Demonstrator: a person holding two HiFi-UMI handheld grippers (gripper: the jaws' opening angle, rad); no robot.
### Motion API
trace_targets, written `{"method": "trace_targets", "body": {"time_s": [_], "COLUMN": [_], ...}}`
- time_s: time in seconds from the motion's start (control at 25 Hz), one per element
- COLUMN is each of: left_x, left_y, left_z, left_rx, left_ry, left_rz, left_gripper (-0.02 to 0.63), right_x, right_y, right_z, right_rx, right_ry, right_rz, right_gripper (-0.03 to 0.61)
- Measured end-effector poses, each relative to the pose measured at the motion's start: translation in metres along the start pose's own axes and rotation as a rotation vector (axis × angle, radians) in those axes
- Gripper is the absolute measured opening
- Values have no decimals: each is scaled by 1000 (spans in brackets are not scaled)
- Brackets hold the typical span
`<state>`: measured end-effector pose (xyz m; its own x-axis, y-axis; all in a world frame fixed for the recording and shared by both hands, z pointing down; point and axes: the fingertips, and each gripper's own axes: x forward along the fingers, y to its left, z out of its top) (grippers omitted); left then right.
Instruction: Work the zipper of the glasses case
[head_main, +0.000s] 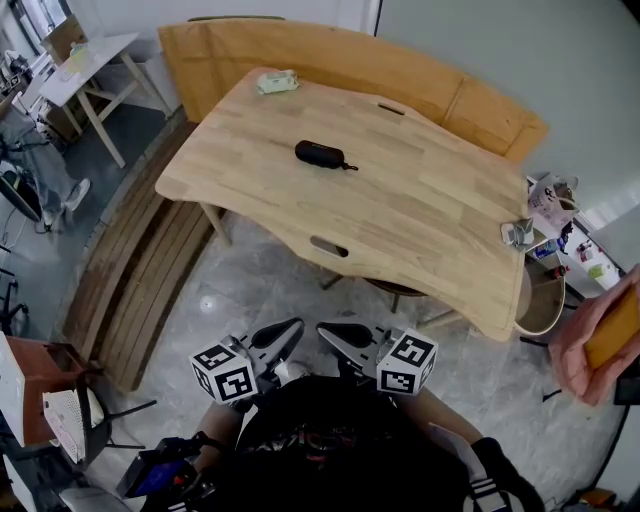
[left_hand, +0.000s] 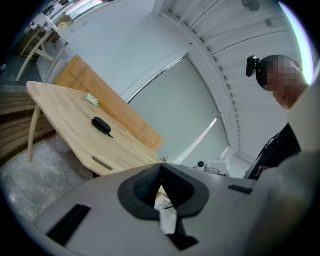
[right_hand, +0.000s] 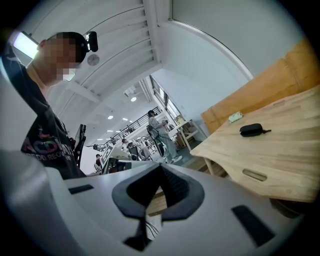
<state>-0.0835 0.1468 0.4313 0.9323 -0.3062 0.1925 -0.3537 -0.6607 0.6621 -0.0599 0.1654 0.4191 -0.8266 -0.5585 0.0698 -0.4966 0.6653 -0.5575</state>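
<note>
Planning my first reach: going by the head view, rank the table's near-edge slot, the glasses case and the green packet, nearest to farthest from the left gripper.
1. The near-edge slot, cut into the table at its front edge, closest to the left gripper.
2. The glasses case, mid-table.
3. The green packet, at the table's far edge.

The black oval glasses case (head_main: 319, 154) lies flat and zipped shut near the middle of the wooden tabletop (head_main: 420, 220), its pull cord trailing off one end.
</note>
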Motion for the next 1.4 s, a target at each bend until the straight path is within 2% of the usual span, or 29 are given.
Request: {"method": "trace_targets", "body": {"time_s": [0.48,0.88,1.16,1.4], "left_x": [-11,-23,-3,31], "left_y": [2,12,27,47], "left_z": [0,0,24,52], "left_rx": [1,5,-17,-37], "left_ry": [-5,-8,-47,-89], "left_rz": [4,48,100,150], "left_gripper": [11,9,9,10], "right_x": [-12,-10,-2,7], "right_y": [-13,-27,-70,-125], "right_z": [12,20,46,80], "right_rx": [16,-37,-23,-58], "right_ry": [-87,-76,-44,-4], "right_rz": [-85,-122,-109,-89], "right_gripper": [14,14,14,14]}}
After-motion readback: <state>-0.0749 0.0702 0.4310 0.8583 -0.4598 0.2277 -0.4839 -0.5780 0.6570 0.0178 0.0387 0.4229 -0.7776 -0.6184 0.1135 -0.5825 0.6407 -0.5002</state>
